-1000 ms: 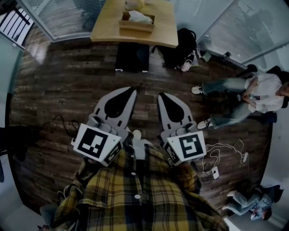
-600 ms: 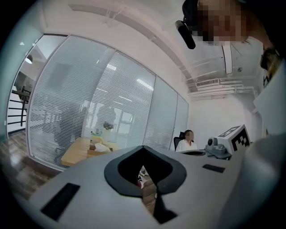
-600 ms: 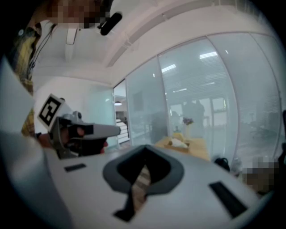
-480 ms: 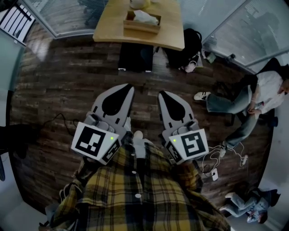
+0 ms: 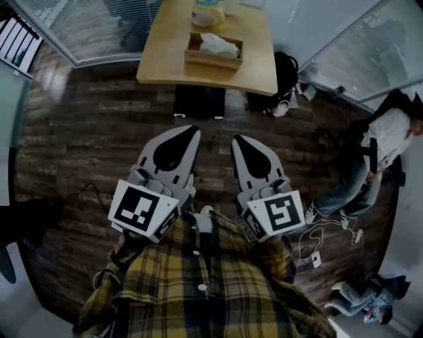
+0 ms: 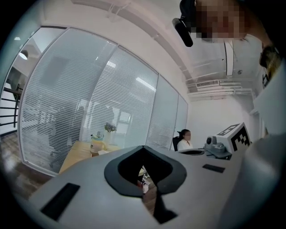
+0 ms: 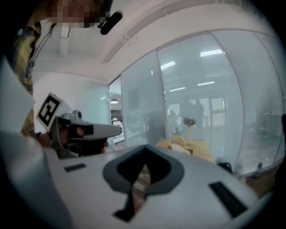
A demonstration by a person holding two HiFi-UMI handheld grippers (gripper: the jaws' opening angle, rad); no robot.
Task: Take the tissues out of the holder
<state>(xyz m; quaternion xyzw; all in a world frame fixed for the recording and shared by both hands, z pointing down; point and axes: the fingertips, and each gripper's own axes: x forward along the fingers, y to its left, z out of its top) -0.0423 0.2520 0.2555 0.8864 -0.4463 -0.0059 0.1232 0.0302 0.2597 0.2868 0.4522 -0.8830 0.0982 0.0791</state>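
- Filling most of the head view, a dark plank floor runs out to frosted glass walls at 1 and 11 o'clock.
- Low at 6 o'clock is the yellow plaid shirt of the person who holds both tools.
- A light wooden table stands at 12 o'clock, well apart from both grippers, with a black case on the floor under its near edge and a dark backpack at its 3 o'clock side.
- The left gripper points toward 12 o'clock over the floor. Its jaws are pressed together with nothing between them, and only floor shows through the slot in its own view.
- The right gripper lies just beside it at its 3 o'clock and points the same way. Its jaws also meet at the tip and it carries nothing.
- A person in a white top is at 3 o'clock near the wall, and another figure is on the floor at 5 o'clock.
- The wooden holder sits on the table top toward its 3 o'clock half.
- White tissues lie bunched inside the holder, rising a little above its rim, untouched.
- A pale round jar stands just beyond the holder at its 12 o'clock.
- A white cable trails across the floor at 4 o'clock.
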